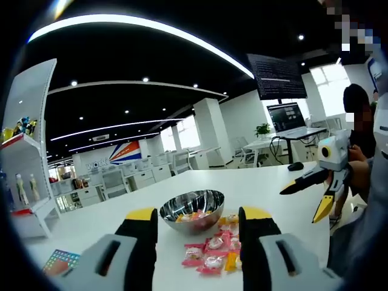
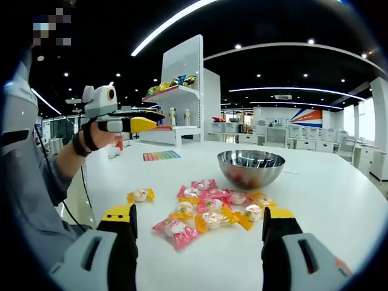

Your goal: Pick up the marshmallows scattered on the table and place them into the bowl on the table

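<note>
A steel bowl stands on the white table with a few wrapped marshmallows inside. A pile of pink, yellow and orange wrapped marshmallows lies on the table just in front of it. One yellow-wrapped marshmallow lies apart to the left. My left gripper is open above the table, short of the bowl, holding nothing. My right gripper is open over the near side of the pile, also holding nothing. The left gripper hangs in the air at the left, and the right gripper hovers at the right.
A coloured card lies on the table beyond the marshmallows. A white display shelf stands past the table's edge. A laptop and a mouse sit on the far side. A person sits there.
</note>
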Demonstrator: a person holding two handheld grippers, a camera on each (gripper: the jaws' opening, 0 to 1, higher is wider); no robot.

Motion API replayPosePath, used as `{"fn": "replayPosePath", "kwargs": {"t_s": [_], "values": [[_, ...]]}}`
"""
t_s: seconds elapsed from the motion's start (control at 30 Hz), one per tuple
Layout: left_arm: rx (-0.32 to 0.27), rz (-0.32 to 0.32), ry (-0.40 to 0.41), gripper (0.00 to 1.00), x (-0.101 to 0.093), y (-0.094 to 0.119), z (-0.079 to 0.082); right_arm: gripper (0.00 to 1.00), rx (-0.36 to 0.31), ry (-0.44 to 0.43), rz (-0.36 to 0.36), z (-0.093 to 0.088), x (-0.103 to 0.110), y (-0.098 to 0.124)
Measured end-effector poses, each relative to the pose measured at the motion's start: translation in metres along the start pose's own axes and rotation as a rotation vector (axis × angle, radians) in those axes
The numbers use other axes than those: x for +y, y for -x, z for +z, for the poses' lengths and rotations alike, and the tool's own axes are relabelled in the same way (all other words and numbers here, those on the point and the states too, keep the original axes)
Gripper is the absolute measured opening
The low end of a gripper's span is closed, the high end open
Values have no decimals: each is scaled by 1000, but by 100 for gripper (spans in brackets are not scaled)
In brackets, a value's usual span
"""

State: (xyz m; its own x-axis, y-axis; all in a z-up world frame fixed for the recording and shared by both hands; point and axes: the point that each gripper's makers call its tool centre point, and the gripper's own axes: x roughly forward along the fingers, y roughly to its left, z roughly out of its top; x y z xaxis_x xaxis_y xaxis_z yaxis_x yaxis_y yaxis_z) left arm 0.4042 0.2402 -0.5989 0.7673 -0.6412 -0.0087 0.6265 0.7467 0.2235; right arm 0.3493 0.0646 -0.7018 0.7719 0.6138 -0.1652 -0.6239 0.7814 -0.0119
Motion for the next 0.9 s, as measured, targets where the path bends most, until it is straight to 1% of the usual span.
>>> {"fn": "replayPosePath", "kwargs": {"t_s": [0.03,0.13,0.23,0.37,0.43,0.47,0.57,0.77,0.9], "values": [[0,9,3,63,2,1,0,81,-1,0,2,0,1,0],[-4,31,1,67,6,5,2,81,-2,-1,6,0,2,-1],[-17,41,16,74,8,8,6,81,-4,-1,8,1,3,0],[-29,49,15,79,8,8,9,81,-6,-3,5,1,2,1],[-41,52,15,85,8,8,12,81,-6,-2,3,1,1,1],[-44,54,15,86,8,8,13,81,-6,-2,3,1,1,1],[-48,56,16,87,7,7,14,81,-5,-2,2,1,1,2],[-60,61,14,95,7,7,17,80,-6,-3,0,1,0,3],[-68,64,15,95,7,7,18,80,-6,-3,2,0,0,2]]}}
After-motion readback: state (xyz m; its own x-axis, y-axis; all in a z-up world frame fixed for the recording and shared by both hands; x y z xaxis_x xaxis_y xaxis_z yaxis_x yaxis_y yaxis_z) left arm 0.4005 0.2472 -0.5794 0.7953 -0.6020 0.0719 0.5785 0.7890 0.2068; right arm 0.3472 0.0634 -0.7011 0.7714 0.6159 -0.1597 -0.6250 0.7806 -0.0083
